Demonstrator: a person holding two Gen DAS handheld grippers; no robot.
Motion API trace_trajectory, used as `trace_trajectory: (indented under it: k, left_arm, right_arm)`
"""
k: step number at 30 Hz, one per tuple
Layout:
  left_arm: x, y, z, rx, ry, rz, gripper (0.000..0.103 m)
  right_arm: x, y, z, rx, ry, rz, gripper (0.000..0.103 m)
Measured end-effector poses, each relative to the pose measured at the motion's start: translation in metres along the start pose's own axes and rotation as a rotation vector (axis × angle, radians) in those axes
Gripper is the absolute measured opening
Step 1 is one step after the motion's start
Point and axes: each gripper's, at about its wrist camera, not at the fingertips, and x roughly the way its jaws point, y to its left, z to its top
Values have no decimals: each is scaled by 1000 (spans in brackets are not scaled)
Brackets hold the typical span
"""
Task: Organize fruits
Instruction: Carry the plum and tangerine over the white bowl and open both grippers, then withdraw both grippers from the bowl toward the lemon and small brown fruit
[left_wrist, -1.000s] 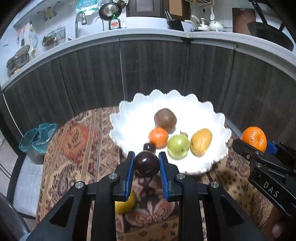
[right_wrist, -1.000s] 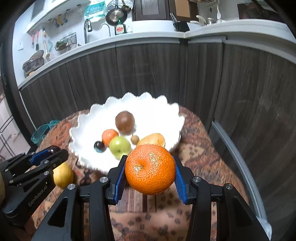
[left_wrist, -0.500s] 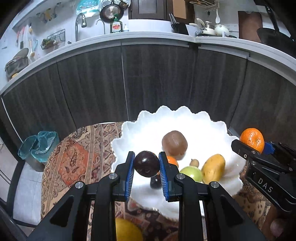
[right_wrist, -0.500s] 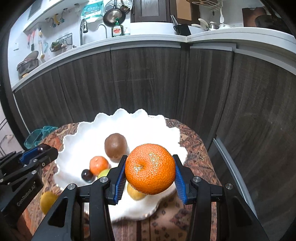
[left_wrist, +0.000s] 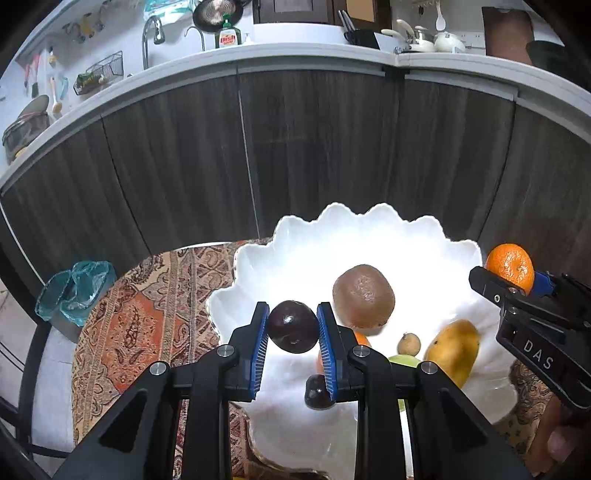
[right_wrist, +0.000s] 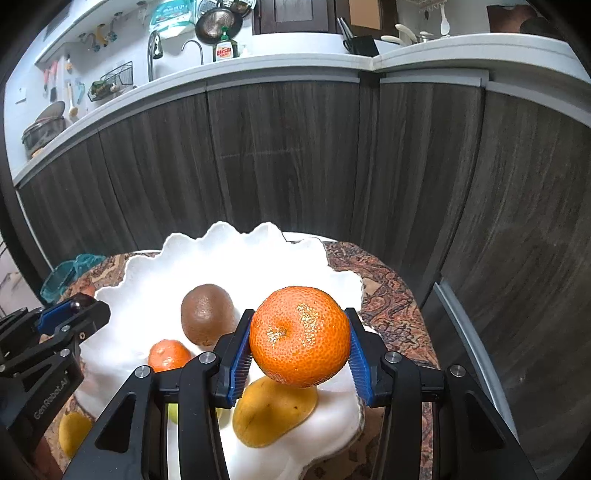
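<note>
Desk: patterned cloth (left_wrist: 147, 325), yellow fruit (right_wrist: 74, 432) left outside
Bowl: white scalloped bowl (left_wrist: 258, 258), five fruits in
Left gripper (left_wrist: 292, 345): clamps dark purple plum (left_wrist: 292, 326) over bowl
Right gripper (right_wrist: 299, 358): clamps orange tangerine (right_wrist: 300, 336) over bowl

Both wrist cameras sit just behind their tools, looking forward and down over the near edge of the white scalloped bowl (left_wrist: 369, 229) toward the far dark cabinets (left_wrist: 314, 147). They share the bowl; each sees the other tool at its frame's edge.
</note>
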Motion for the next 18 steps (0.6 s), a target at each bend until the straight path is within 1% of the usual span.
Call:
trace_trajectory:
  k: [7, 9, 10, 11, 12, 13, 14, 15, 16, 17, 18]
  left_arm:
    - [9, 1, -3, 0, 14, 7, 28]
    - [9, 2, -4, -2, 14, 13, 38]
    - [9, 2, -5, -3, 10, 21, 49]
    - [7, 2, -5, -3, 3, 32, 56]
    - [5, 2, -5, -1, -3, 39, 59]
    - [3, 2, -5, 3, -8, 48, 64]
    - [1, 3, -5, 6, -11, 57, 70]
    - [0, 3, -5, 8, -15, 63, 73]
    - [-2, 3, -5, 11, -19, 69, 78]
    - [-5, 3, -5, 15, -23, 76, 82]
    - [-8, 2, -5, 16, -27, 82, 85]
  right_arm:
    - [12, 2, -1, -12, 17, 29, 47]
    - [13, 4, -1, -17, 17, 31, 47]
    - [13, 4, -1, -16, 18, 31, 47]
    - [13, 4, -2, -15, 18, 29, 48]
    - [13, 5, -2, -17, 18, 22, 48]
    - [13, 5, -1, -18, 20, 17, 48]
    - [13, 4, -1, -16, 17, 15, 54]
    - [11, 4, -1, -14, 10, 9, 66]
    - [8, 3, -1, -12, -2, -1, 71]
    - [4, 3, -1, -11, -20, -13, 80]
    - [-2, 3, 0, -13, -41, -27, 84]
